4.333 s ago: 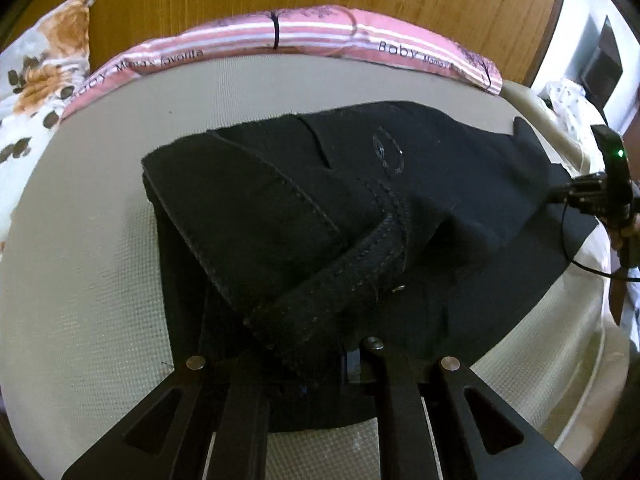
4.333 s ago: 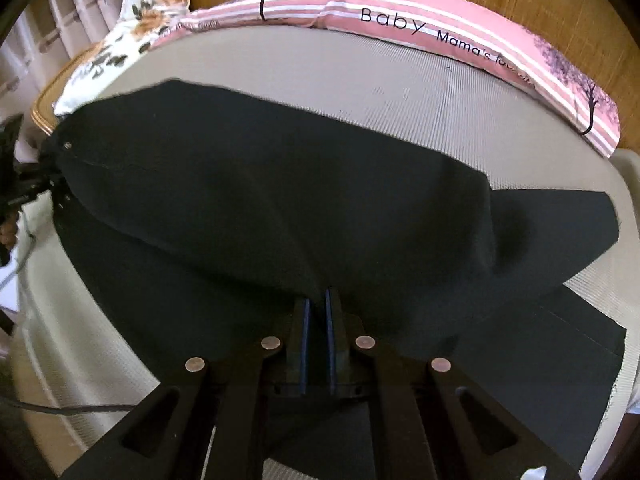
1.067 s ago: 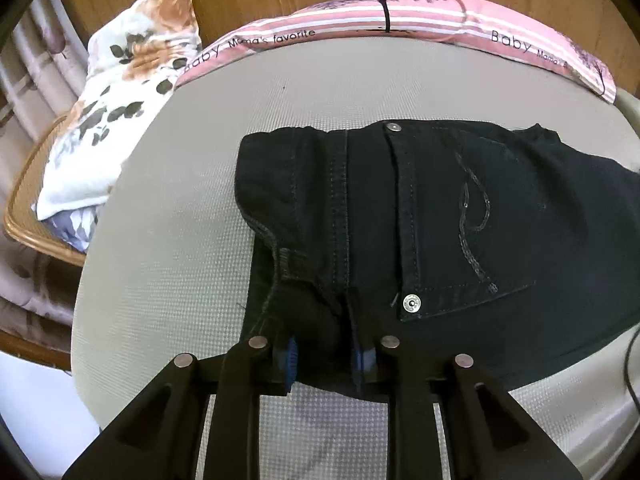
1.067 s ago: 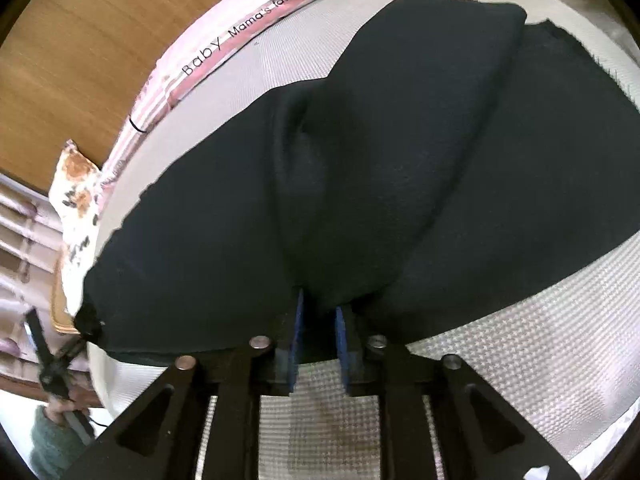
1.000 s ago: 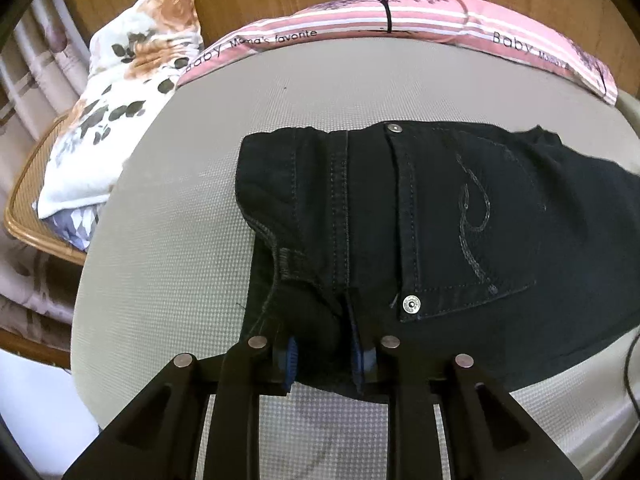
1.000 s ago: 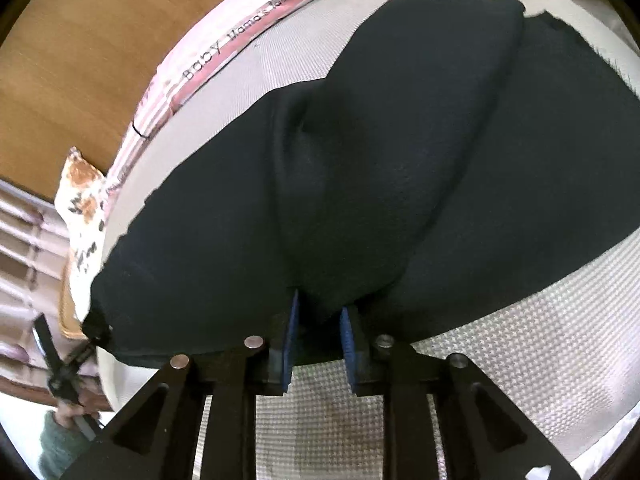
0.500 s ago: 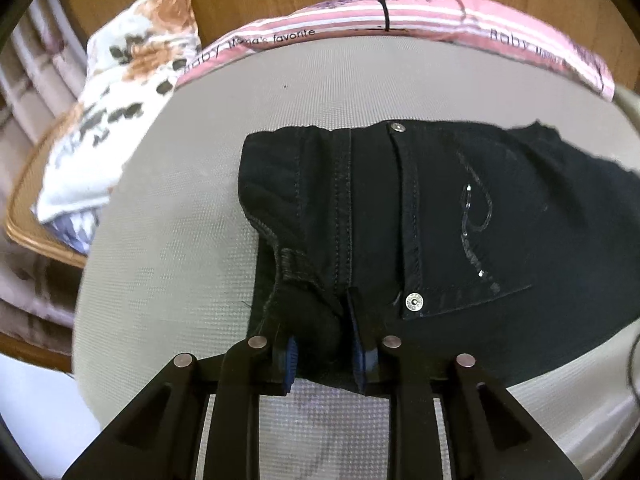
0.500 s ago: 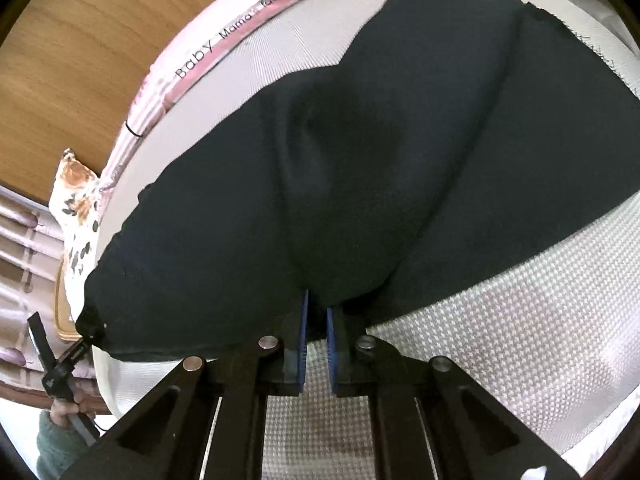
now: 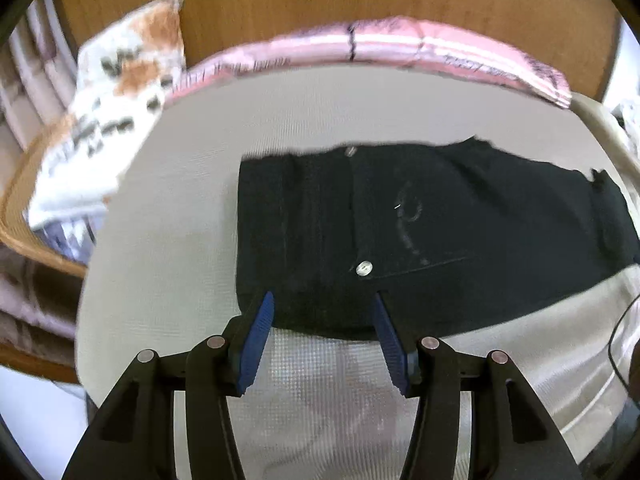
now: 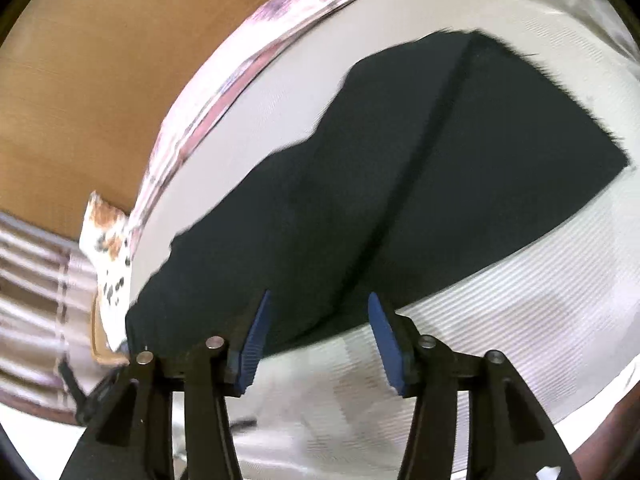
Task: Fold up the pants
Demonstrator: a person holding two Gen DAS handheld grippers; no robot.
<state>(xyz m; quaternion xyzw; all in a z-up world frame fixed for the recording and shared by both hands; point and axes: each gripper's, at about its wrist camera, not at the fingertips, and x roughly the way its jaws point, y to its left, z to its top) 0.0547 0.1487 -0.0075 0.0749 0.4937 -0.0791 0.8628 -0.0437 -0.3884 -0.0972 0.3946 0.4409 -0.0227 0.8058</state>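
Both grippers have just let go: the left gripper [image 9: 322,334] and the right gripper [image 10: 316,330], which pinched the black pants [image 9: 420,240] half a second ago, now have jaws opening, nothing between them. That suggests one fold is laid. The pants lie flat on the beige woven mattress [image 9: 168,208], thick stitched denim with a metal rivet [image 9: 364,268], near a pink striped bolster [image 9: 400,44].
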